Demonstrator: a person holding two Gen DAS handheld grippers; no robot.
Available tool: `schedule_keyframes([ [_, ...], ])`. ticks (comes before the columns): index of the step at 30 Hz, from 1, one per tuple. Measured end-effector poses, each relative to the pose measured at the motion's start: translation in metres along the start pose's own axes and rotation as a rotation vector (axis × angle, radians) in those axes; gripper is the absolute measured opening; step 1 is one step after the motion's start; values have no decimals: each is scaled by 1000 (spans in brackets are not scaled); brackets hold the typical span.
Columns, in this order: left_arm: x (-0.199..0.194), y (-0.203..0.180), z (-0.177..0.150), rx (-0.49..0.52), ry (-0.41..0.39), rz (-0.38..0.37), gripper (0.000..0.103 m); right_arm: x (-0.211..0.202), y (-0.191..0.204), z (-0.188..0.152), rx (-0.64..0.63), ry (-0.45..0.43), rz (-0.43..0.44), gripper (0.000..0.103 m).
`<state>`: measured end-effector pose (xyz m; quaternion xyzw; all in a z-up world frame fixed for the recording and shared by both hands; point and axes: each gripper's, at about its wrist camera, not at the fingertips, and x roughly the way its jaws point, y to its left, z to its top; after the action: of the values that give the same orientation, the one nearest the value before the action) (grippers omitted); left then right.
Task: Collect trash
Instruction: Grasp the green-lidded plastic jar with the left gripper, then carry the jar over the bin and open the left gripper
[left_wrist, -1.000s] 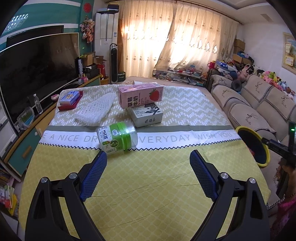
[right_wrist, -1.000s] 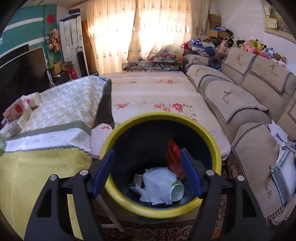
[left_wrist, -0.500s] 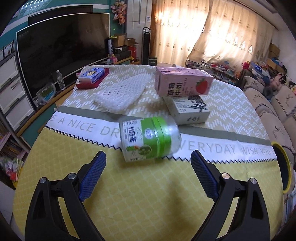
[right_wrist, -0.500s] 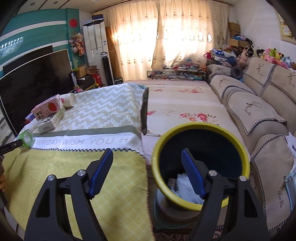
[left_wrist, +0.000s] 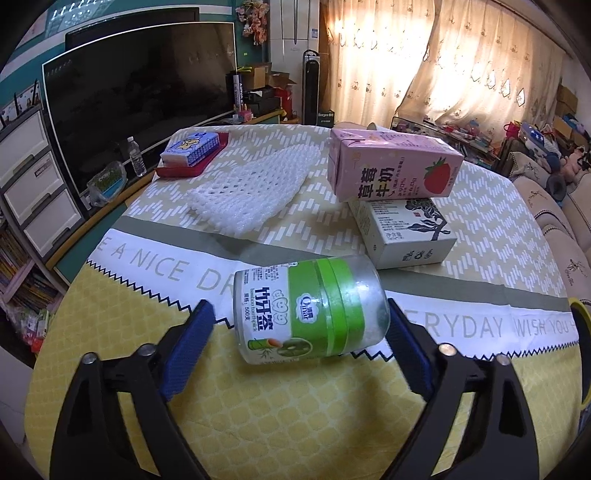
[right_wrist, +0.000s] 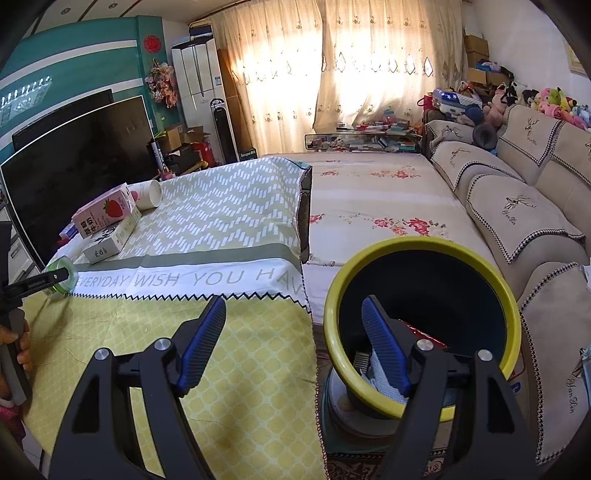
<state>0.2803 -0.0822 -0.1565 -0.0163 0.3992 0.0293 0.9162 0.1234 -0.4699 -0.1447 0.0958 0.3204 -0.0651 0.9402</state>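
A clear jar with a green label (left_wrist: 295, 325) lies on its side on the yellow tablecloth (left_wrist: 258, 406). My left gripper (left_wrist: 298, 310) straddles it, jaws closing; a gap still shows between the left pad and the jar's base, while the right pad is at its rounded end. The jar (right_wrist: 61, 275) also shows at the far left of the right wrist view, partly behind a left finger. My right gripper (right_wrist: 294, 302) hangs open and empty over the table's edge, beside the yellow-rimmed bin (right_wrist: 417, 245), which holds crumpled trash.
Behind the jar are a pink strawberry milk carton (left_wrist: 391, 170) on a white box (left_wrist: 402, 232), a white foam net (left_wrist: 251, 188), a red tray with a blue pack (left_wrist: 192, 151), and a paper cup (right_wrist: 149, 194). The sofa (right_wrist: 517, 206) lies right.
My left gripper has moved forward and down until the jar lies between its fingers. The right wrist view has swung left from over the bin toward the table.
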Motion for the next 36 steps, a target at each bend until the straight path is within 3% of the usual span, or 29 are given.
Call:
schedule_keyframes([
  [3,1,-1,0,7,2,-13,74,-2,0,0,1,-2,6,72],
  [12,-26,-3,-7,50,-33,-48,74,-17,4,-2,9,-21,31,72],
  [21,-88,-53,-23,200,-96,-224,74,-45,1,-10,-4,-54,3,72],
  [29,-122,-131,-33,352,-113,-418,74,-87,-29,-33,2,-88,-146,72],
  [36,-132,-217,-32,470,-111,-540,74,-112,-83,-51,99,-95,-292,72],
])
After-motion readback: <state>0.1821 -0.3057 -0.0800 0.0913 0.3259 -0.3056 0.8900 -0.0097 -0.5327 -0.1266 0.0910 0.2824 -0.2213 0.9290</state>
